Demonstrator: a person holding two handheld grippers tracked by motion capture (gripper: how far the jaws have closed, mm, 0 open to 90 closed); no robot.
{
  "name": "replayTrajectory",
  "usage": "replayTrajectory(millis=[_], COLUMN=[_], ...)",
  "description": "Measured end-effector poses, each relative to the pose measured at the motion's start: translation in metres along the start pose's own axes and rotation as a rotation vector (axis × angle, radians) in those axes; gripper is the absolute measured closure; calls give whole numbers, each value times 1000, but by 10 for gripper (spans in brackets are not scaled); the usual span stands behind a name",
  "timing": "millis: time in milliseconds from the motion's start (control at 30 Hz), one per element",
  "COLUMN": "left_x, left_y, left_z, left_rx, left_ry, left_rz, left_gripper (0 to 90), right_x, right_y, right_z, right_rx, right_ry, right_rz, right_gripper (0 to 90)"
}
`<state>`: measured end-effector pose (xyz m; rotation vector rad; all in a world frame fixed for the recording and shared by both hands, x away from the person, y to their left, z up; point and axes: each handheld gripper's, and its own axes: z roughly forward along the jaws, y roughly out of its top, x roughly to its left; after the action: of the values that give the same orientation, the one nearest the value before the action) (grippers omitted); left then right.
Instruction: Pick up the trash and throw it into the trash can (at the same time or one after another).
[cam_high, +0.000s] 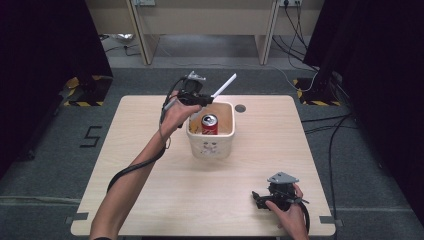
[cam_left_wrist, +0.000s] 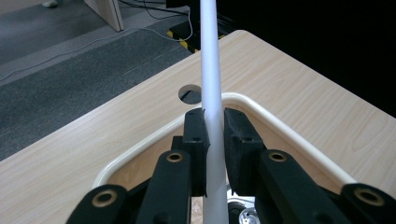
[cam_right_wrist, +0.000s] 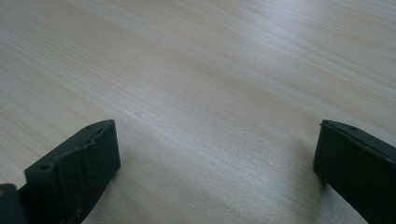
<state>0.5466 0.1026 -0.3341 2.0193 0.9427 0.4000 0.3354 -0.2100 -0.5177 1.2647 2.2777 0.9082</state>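
Observation:
My left gripper (cam_high: 206, 100) hovers over the back left rim of a cream bin (cam_high: 212, 145) and is shut on a long white stick (cam_high: 224, 85) that slants up and to the right. Seen from the left gripper view, the white stick (cam_left_wrist: 210, 70) runs straight up between the two pads (cam_left_wrist: 195, 135), above the cream bin's rim (cam_left_wrist: 261, 114). A red can (cam_high: 209, 124) stands upright inside the bin. My right gripper (cam_high: 257, 199) rests low at the table's front right, held by a hand. Its jaws stand wide apart in the right gripper view, with bare wood between its fingertips (cam_right_wrist: 88, 154).
The light wood table (cam_high: 150, 195) has a round cable hole (cam_high: 240, 108) just behind the bin. Black curtains stand left and right, and cables lie on the grey floor beyond the far edge (cam_high: 310, 80).

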Motion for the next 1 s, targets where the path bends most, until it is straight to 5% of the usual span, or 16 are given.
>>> replayTrajectory(millis=[1000], left_x=[8], left_y=[-15], left_z=[24], left_rx=[62], left_ry=[20], left_rz=[-28], left_gripper=[787], right_x=[0], right_y=[0], right_z=[0], right_rx=[-1], right_ry=[4], right_rz=[-4], right_gripper=[8])
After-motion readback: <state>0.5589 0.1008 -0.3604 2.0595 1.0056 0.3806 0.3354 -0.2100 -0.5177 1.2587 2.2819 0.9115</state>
